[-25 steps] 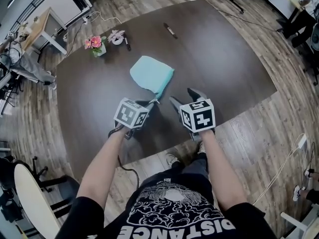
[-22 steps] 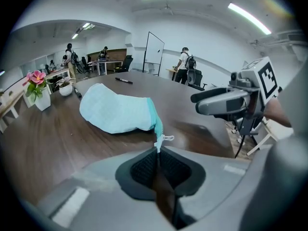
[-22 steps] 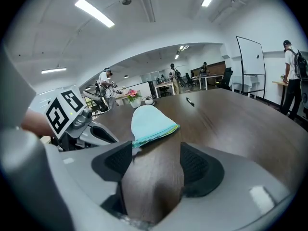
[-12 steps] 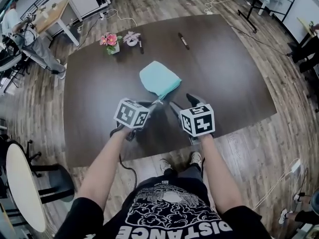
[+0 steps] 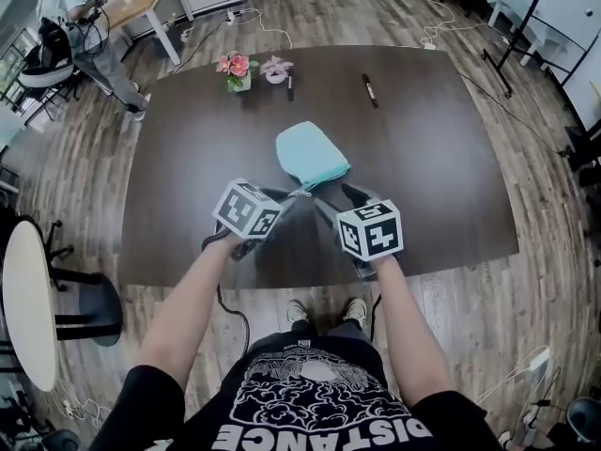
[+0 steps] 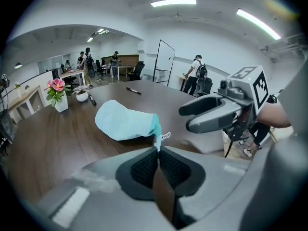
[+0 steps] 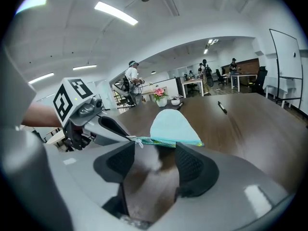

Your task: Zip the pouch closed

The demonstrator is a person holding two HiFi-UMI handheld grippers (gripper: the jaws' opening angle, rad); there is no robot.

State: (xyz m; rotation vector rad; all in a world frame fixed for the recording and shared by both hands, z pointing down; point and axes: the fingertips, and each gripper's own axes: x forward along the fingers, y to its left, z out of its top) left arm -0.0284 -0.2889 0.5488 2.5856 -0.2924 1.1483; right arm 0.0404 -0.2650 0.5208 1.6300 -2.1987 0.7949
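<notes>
On the dark table [image 5: 441, 158], near its middle, lies the teal pouch [image 5: 310, 153] — long axis running away from the person, rounded closed end toward the flower pot [image 5: 235, 67], zip edge [image 7: 166, 142] nearest the grippers. The left gripper [image 5: 286, 195] is clenched on the corner of that edge, beside the zipper pull [image 6: 166, 136]. The right gripper [image 5: 336, 195] has just been closing, but its jaws are apart — the zip lies just past their tips, unpressed. Bare tabletop spreads on both sides; a marker [image 5: 370, 89] lies well apart, near the far edge.
</notes>
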